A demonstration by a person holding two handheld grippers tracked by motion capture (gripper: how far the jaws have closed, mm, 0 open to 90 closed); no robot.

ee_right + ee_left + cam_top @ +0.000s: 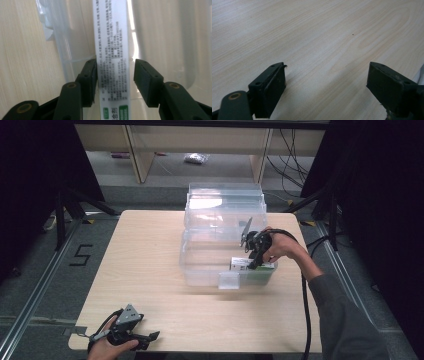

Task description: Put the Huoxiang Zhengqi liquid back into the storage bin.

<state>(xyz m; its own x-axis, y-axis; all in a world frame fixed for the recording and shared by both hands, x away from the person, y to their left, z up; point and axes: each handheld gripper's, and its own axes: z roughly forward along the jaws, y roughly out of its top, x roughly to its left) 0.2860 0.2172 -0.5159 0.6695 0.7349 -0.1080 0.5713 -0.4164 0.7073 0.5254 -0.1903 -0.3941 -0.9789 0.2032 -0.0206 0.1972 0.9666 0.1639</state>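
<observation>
Two tongs are in play. The right tongs (255, 251) reach down into the clear plastic bin (210, 265) at its near right corner, where a white-and-green carton (112, 62) lies inside. The jaws straddle the carton, parted slightly wider than it: one pad seems to touch, the other stands just off, so nothing is clamped. The left tongs (131, 334) rest wide apart and empty on the bench (150, 270), well apart from the bin toward its near left. The risk, as I judge it: pulling out of the bin at a tilt could snag the carton's edge and drag or tip it, or knock the bin wall.
</observation>
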